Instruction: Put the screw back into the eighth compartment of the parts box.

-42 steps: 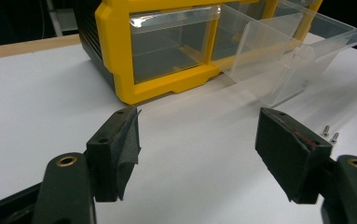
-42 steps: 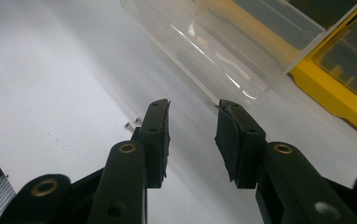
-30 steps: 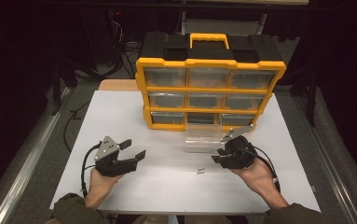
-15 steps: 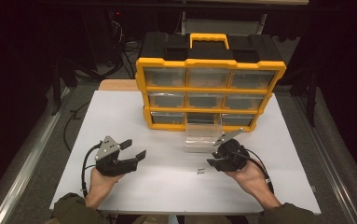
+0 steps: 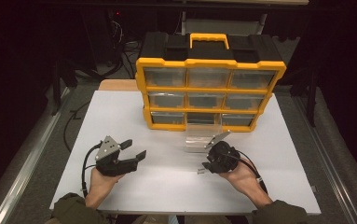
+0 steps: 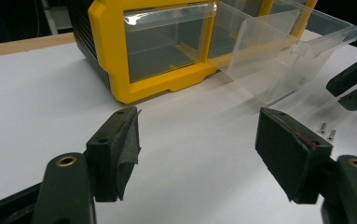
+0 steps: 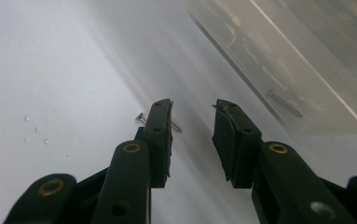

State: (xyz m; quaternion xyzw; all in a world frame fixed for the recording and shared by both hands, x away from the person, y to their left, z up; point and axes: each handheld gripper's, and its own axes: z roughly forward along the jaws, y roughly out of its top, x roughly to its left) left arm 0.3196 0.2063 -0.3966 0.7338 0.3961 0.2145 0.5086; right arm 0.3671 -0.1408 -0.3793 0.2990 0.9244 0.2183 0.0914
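— What does the high view give?
— A yellow drawer organizer (image 5: 210,94) stands on the white table (image 5: 134,116), with a clear drawer (image 5: 199,138) pulled out in front. The left gripper (image 5: 134,150) hovers spread and empty; the right gripper (image 5: 205,167) points down at small screws (image 5: 199,171).

— The left gripper view?
— Jaws wide apart, holding nothing; two screws (image 6: 327,131) lie just beside the drawer (image 6: 283,51).

— The right gripper view?
— Jaws partly open, gripping nothing, low over one screw (image 7: 142,118) that runs behind the left jaw.
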